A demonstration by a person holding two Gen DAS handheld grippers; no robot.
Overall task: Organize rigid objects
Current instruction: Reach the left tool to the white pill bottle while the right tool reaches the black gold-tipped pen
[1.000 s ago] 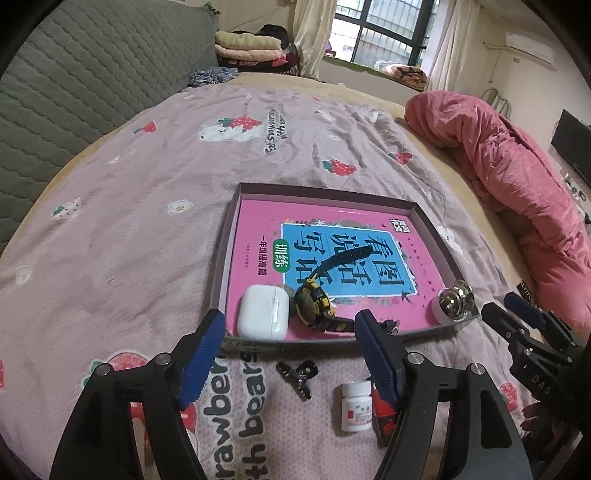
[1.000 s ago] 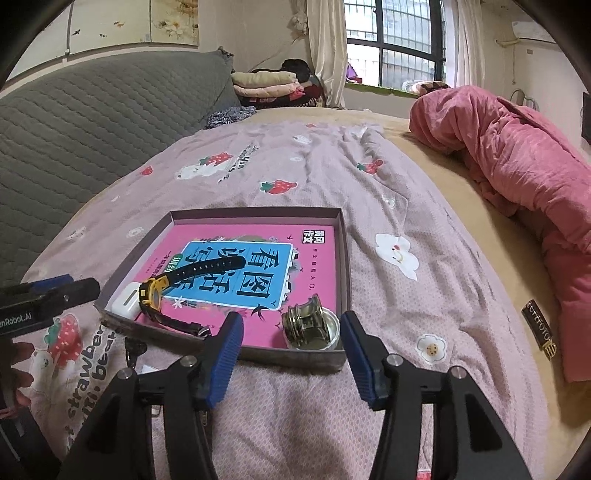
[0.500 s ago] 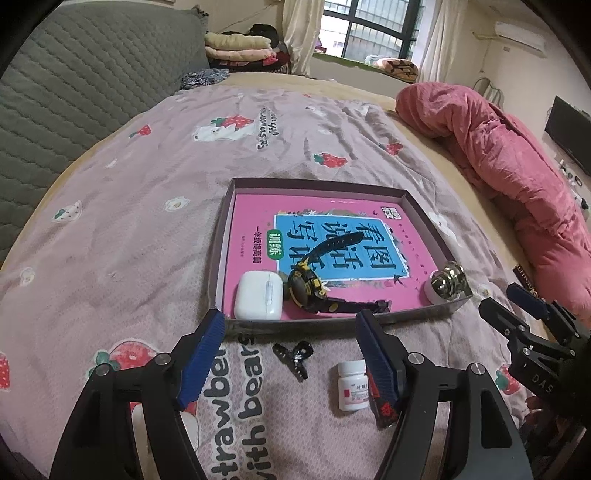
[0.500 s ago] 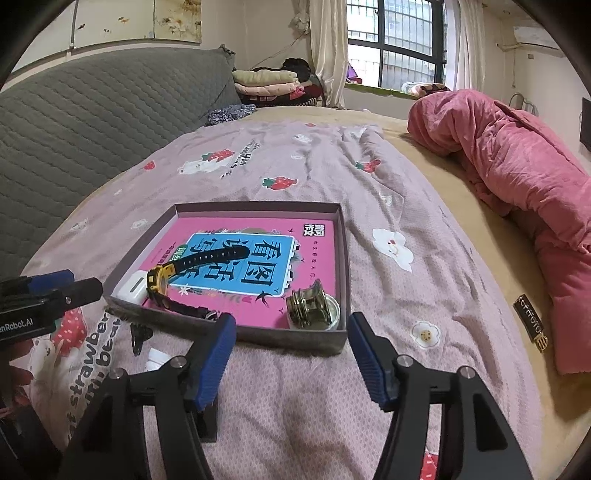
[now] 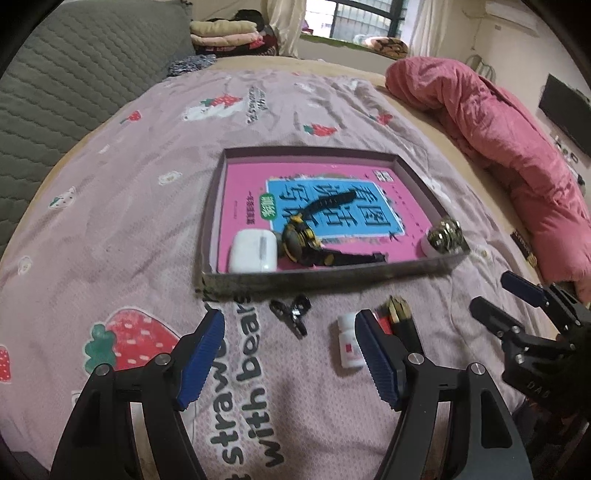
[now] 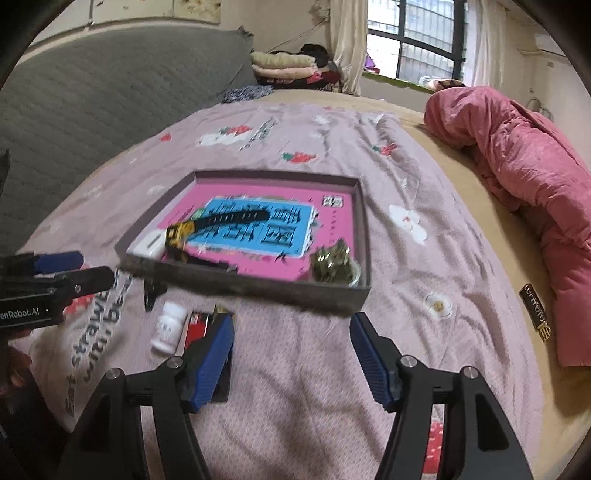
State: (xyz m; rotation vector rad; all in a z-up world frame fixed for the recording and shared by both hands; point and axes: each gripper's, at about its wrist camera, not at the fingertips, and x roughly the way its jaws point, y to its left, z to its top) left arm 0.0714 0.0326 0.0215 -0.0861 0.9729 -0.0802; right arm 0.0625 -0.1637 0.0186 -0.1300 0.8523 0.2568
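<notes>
Nearest of all, the left gripper (image 5: 290, 354) hangs over the bedsheet (image 5: 110, 229) with its jaws wide apart and nothing between them; the right gripper (image 6: 291, 358) sits beside it, jaws likewise apart and empty. Just past the left one's blue pads lie the things not yet tidied: a small black clip (image 5: 291, 314), a white pill bottle (image 5: 347, 343) on its side, and a red-and-black lighter (image 6: 197, 326) touching the bottle's flank (partly hidden behind a pad in both views).

Beyond them stands the shallow grey box (image 5: 325, 275), its near wall close to the clip. Inside, a white earbud case (image 5: 254, 251) and a yellow-and-black watch (image 5: 301, 240) rest on a pink book (image 5: 255, 184), with a metallic ornament (image 5: 445, 236) in the near right corner. Farther off are a rumpled pink quilt (image 5: 498, 129) and folded blankets (image 5: 225, 31) by the window.

The step in hand looks like a pick of one of the loose items, most likely the clip, which lies most squarely ahead of the left jaws. To do it well, come down straight over it with the pads either side, press lightly into the soft sheet so the thin piece doesn't slip under, then clear the box wall before releasing onto a bare patch of the book.
</notes>
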